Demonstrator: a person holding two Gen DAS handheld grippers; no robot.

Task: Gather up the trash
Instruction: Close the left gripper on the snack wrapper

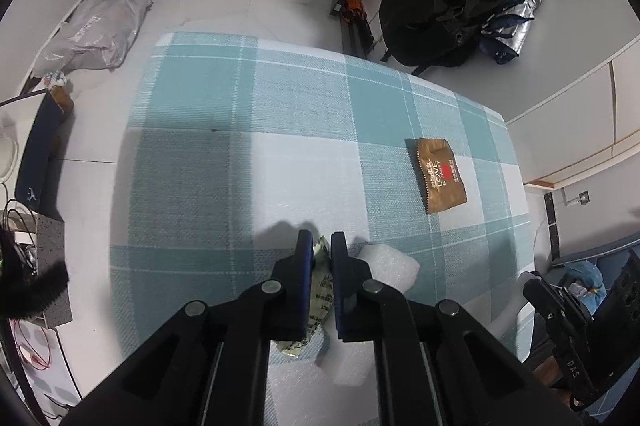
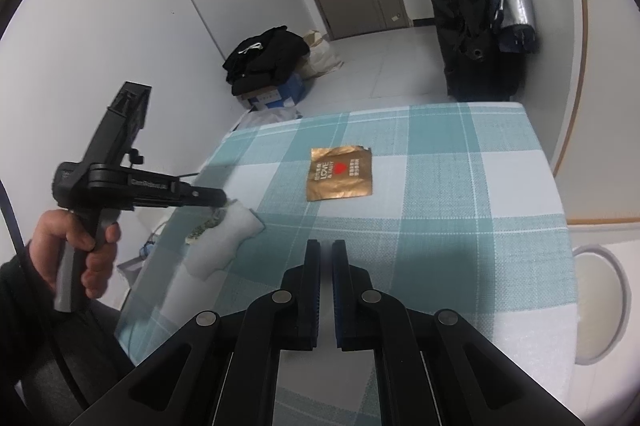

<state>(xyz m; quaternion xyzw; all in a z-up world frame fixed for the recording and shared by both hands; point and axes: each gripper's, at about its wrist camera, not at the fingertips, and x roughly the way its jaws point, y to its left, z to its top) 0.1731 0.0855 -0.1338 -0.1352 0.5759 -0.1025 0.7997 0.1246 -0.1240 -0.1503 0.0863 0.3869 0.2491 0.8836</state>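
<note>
While the left gripper (image 1: 321, 240) pinches a thin, crinkled pale-green wrapper (image 1: 320, 296) between its blue padded fingers, the wrapper hangs over a soft white foam sheet (image 1: 390, 264) low in the left wrist frame. A flat, shiny gold wrapper (image 1: 439, 175) with zigzag edges lies apart, toward the right, on the woven teal-and-white checked tablecloth (image 1: 224, 146). In the right wrist view, the right gripper (image 2: 326, 246) is pressed together and holds nothing, low in the frame.
</note>
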